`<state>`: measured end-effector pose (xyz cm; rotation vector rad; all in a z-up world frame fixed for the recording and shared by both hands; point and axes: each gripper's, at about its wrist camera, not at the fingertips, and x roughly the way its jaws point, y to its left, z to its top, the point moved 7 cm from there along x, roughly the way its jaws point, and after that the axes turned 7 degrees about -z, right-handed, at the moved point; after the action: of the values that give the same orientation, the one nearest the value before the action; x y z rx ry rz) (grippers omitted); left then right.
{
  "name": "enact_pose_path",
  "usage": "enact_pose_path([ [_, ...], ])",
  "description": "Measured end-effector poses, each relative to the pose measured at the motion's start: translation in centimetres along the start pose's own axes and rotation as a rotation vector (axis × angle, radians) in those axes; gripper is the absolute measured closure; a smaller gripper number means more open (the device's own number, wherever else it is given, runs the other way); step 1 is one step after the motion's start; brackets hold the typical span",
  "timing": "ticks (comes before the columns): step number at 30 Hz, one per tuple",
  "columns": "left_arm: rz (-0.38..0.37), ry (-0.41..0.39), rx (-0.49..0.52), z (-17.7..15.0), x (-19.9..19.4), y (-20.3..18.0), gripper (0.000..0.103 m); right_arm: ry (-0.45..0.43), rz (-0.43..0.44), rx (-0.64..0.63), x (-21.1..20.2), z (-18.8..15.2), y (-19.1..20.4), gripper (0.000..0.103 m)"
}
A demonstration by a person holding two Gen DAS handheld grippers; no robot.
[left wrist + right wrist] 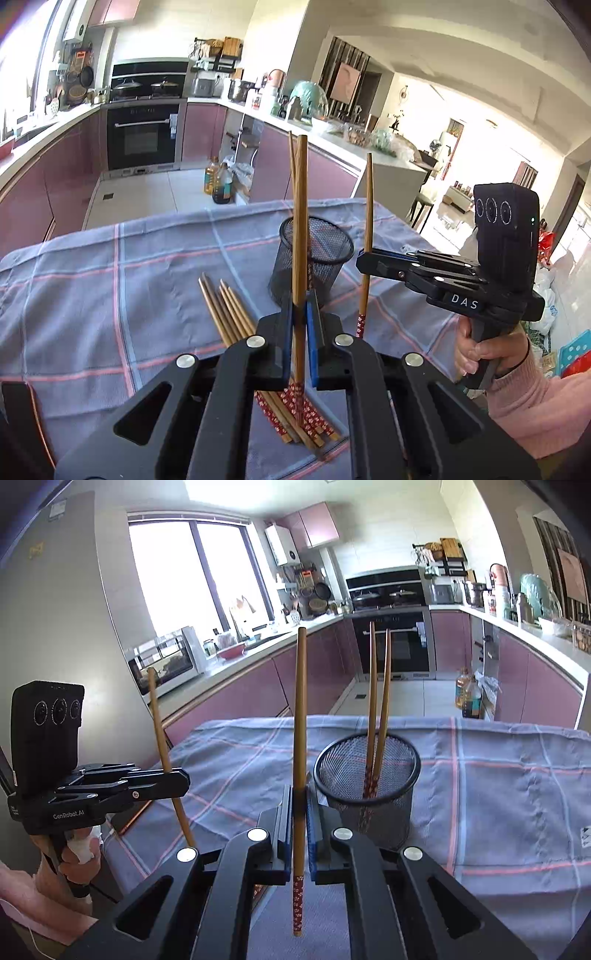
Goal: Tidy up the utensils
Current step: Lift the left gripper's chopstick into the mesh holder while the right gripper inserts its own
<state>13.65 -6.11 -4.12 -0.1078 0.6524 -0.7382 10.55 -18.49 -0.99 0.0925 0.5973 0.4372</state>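
Note:
My left gripper (300, 306) is shut on a brown chopstick (300, 229), held upright just in front of the black mesh cup (314, 262). My right gripper (300, 799) is shut on another chopstick (300, 720), upright, red patterned end down, to the left of the cup (369, 790). Two chopsticks (376, 709) stand inside the cup. Several more chopsticks (225, 314) lie on the blue checked cloth (110, 280) under my left gripper. Each gripper shows in the other's view: the right one (364, 258) and the left one (177, 781).
The cloth-covered table (498, 794) stands in a kitchen with purple cabinets (66, 177). Oil bottles (218, 181) stand on the floor beyond the table's far edge. A counter with clutter (332, 125) runs at the right.

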Motion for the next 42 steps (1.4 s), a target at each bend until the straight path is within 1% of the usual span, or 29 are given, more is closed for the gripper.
enact_pose_path([
  [7, -0.006, -0.049, 0.008, 2.8, 0.0, -0.8, 0.096, -0.066, -0.012, -0.004, -1.3, 2.5, -1.0, 0.097],
  [13, -0.021, -0.101, 0.022, 6.2, 0.5, -1.9, 0.096, -0.121, -0.027, -0.017, -2.3, 5.3, -1.8, 0.097],
  [21, -0.026, -0.164, 0.047, 10.6, 0.6, -3.3, 0.096, -0.186, -0.052, -0.033, -2.5, 8.6, -2.4, 0.097],
  [27, -0.009, -0.180, 0.063, 12.6, 1.3, -3.9, 0.096, -0.222, -0.066, -0.019, -2.0, 10.4, -3.3, 0.097],
  [30, 0.011, -0.162, 0.076, 12.9, 2.3, -3.9, 0.096, -0.221, -0.085, -0.021, -1.1, 10.8, -3.7, 0.097],
  [33, 0.029, -0.123, 0.092, 12.4, 3.8, -3.8, 0.096, -0.194, -0.093, -0.021, 0.1, 10.5, -4.1, 0.097],
  [39, 0.038, -0.025, 0.118, 10.4, 6.7, -3.5, 0.096, -0.101, -0.105, -0.027, 2.4, 8.5, -4.4, 0.097],
  [42, 0.031, 0.026, 0.122, 9.3, 8.0, -3.1, 0.096, -0.036, -0.114, -0.039, 3.3, 7.5, -4.5, 0.097],
])
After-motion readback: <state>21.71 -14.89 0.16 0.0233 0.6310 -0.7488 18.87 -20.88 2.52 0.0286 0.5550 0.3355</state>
